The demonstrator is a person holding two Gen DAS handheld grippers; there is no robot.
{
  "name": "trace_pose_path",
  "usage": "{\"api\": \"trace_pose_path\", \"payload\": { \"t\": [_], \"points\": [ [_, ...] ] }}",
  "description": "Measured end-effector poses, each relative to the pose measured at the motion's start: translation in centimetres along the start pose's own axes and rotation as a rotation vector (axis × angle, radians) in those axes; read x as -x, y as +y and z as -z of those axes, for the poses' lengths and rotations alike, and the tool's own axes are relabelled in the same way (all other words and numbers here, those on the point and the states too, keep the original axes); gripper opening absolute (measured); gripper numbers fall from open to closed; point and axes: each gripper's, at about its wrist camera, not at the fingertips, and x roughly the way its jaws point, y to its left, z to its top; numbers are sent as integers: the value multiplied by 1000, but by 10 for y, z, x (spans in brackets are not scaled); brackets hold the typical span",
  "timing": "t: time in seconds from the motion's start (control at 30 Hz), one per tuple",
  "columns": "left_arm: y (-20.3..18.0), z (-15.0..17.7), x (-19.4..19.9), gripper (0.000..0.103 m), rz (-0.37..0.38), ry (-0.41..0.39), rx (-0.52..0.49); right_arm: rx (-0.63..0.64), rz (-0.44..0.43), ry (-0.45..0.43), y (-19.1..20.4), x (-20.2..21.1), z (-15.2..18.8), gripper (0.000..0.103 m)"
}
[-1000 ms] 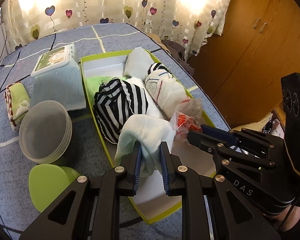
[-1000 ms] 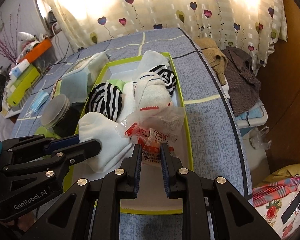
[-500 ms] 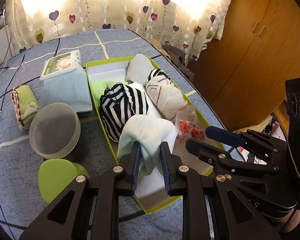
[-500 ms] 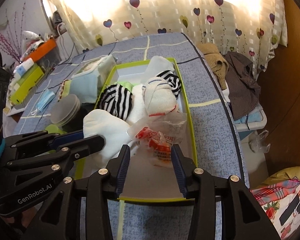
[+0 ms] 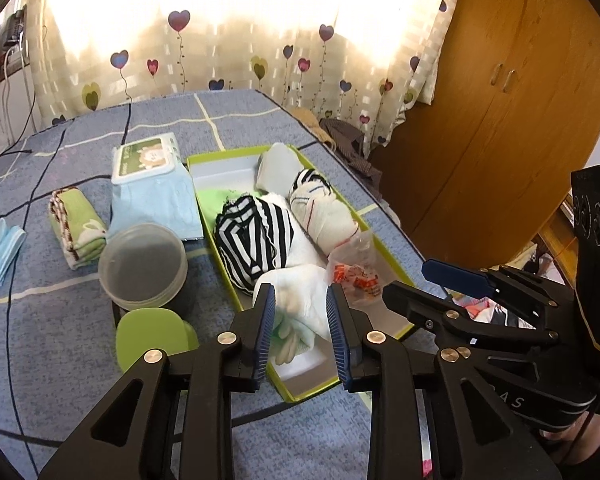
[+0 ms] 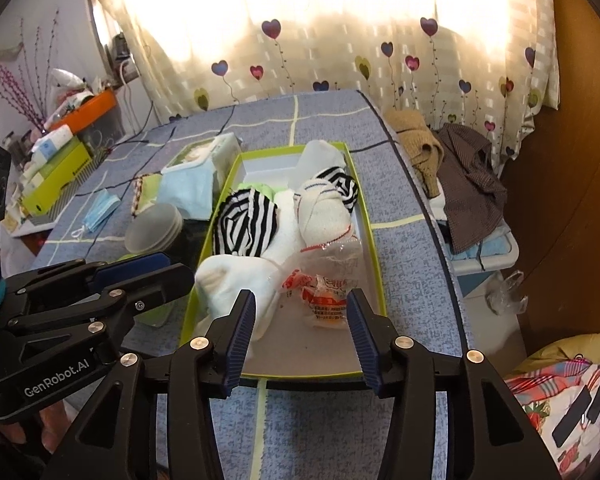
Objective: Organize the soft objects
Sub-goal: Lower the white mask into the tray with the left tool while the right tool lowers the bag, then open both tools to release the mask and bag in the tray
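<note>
Right now the left gripper (image 5: 301, 300) stands with its jaws parted, the white sock (image 5: 300, 300) lying loose between the blue pads without being pinched. Just beside it, the right gripper (image 6: 302, 308) is spread wide over the near end of the green-rimmed box (image 6: 374, 258), and the crinkled plastic packet with red print (image 6: 324, 286) sits between its fingers, untouched by either. The white sock rests in the box's near left corner, against the packet. Behind them lie a black-and-white striped sock bundle (image 5: 254, 240) and a white rolled pair with a red line (image 5: 324, 216). Outside the box, on the blue bedcover (image 5: 40, 300), are a round lidded tub (image 5: 142, 264), a wipes pack (image 5: 150, 156), a folded green cloth (image 5: 78, 224) and a face mask (image 5: 2, 246).
</note>
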Motion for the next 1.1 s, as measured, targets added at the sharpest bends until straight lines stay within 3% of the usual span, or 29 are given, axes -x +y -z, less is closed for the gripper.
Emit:
{"api": "trace_pose_path", "payload": {
  "t": [1.1],
  "points": [
    [31, 15, 72, 28, 39, -141, 55, 48, -22, -98, 40, 45, -2, 51]
  ]
}}
